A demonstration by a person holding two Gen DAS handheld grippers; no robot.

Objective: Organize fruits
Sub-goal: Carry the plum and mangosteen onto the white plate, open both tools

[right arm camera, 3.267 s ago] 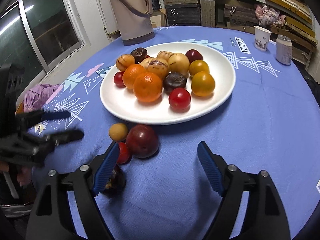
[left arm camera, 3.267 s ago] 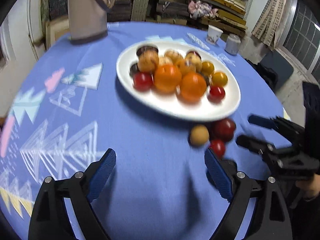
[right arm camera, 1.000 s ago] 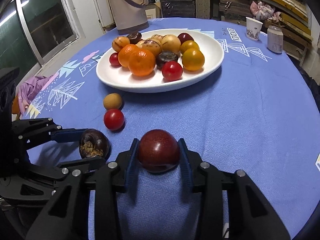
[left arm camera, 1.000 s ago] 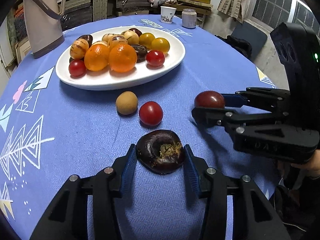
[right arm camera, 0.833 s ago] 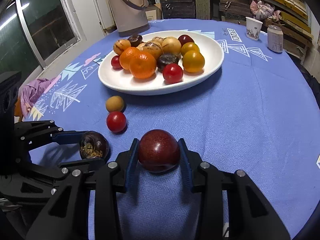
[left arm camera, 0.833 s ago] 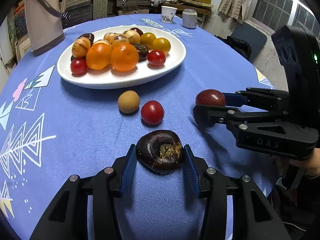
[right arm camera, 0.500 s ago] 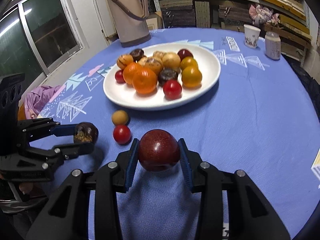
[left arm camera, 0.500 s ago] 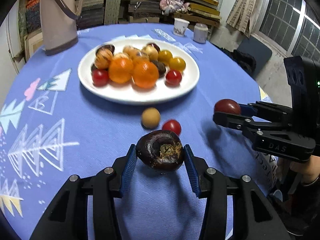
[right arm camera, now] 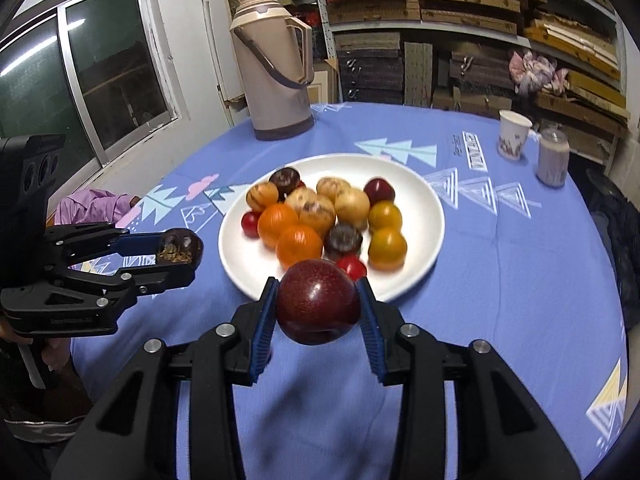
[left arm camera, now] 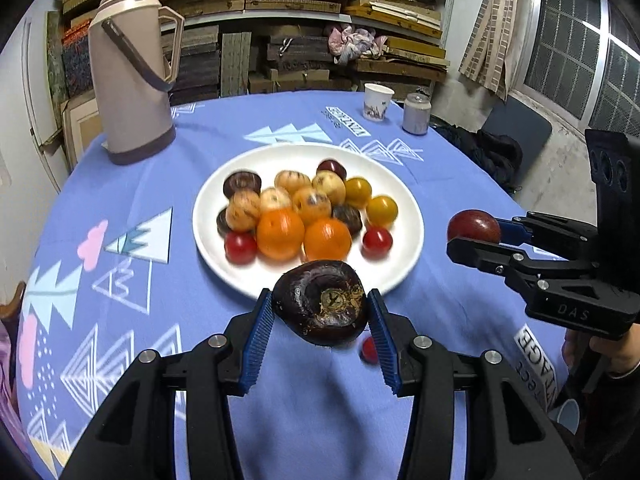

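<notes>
Dark fruit (left arm camera: 322,302) clamped in left tongs (left arm camera: 321,322), red plum (right arm camera: 318,301) in right tongs (right arm camera: 318,320) — above tablecloth (left arm camera: 120,184)

dark wrinkled fruit (left arm camera: 320,304) clamped between left jaws, stem scar facing back. red plum (right arm camera: 318,302) clamped between right jaws. white plate (left arm camera: 404,208) of mixed fruit just beyond both.

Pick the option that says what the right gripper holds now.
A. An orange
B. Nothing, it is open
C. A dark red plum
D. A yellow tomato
C: in the right wrist view the right gripper is closed on a dark red plum, with a blue pad against each side, held above the blue tablecloth in front of the white plate.
</notes>
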